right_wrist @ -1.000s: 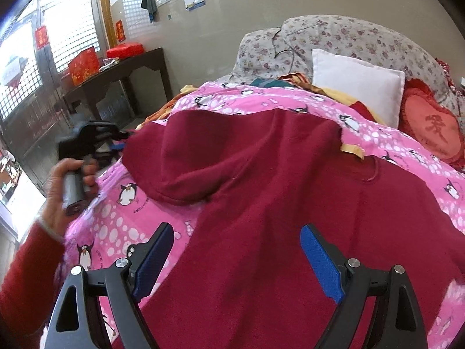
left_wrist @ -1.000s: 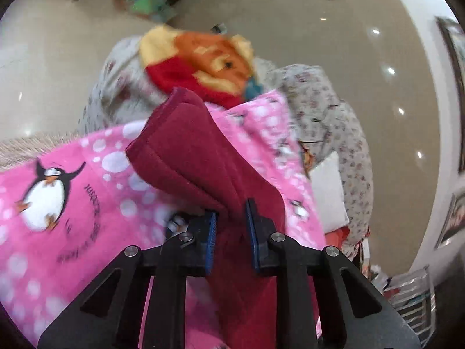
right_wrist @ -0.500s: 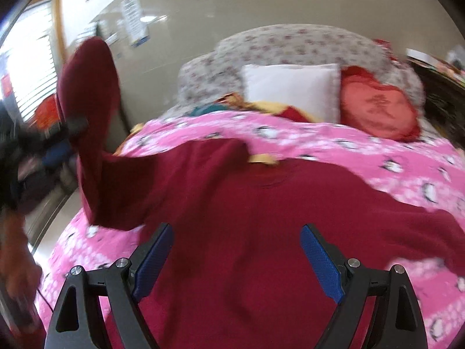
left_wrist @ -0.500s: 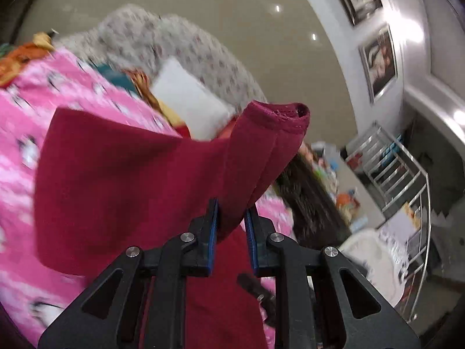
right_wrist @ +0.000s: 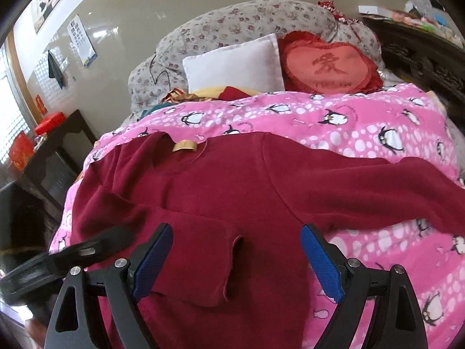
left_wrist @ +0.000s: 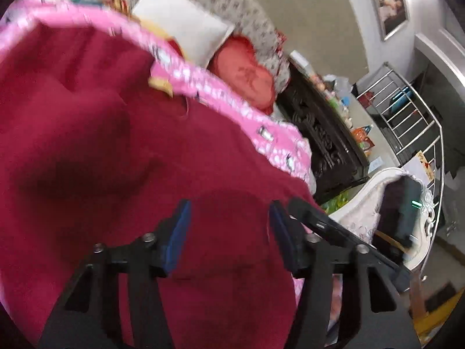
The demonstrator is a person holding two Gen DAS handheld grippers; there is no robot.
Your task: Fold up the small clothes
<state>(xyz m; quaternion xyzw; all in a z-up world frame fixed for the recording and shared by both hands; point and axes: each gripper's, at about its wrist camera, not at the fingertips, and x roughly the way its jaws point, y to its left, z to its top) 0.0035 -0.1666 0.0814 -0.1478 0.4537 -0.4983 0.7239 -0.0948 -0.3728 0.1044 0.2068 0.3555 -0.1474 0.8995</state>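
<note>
A dark red sweater (right_wrist: 232, 192) lies spread on the pink penguin blanket (right_wrist: 363, 133), collar with a tan label (right_wrist: 184, 146) away from me. Its left sleeve (right_wrist: 200, 247) is folded across the body, cuff in front of my right gripper. The right sleeve (right_wrist: 392, 192) stretches out to the right. My right gripper (right_wrist: 237, 257) is open and empty just above the folded sleeve. My left gripper (left_wrist: 229, 232) is open and empty over the sweater (left_wrist: 116, 160); it also shows blurred at the lower left of the right wrist view (right_wrist: 75, 253).
A white pillow (right_wrist: 235, 64), a red heart cushion (right_wrist: 328, 64) and a flowered quilt (right_wrist: 232, 20) lie at the bed's head. A dark carved cabinet (left_wrist: 325, 133) stands right of the bed, a dark side table (right_wrist: 52, 145) left. A white chair (left_wrist: 386, 212) stands near the foot.
My left gripper carried the sleeve across the sweater, opened and let it go; the sleeve now lies folded on the body. My right gripper stayed open.
</note>
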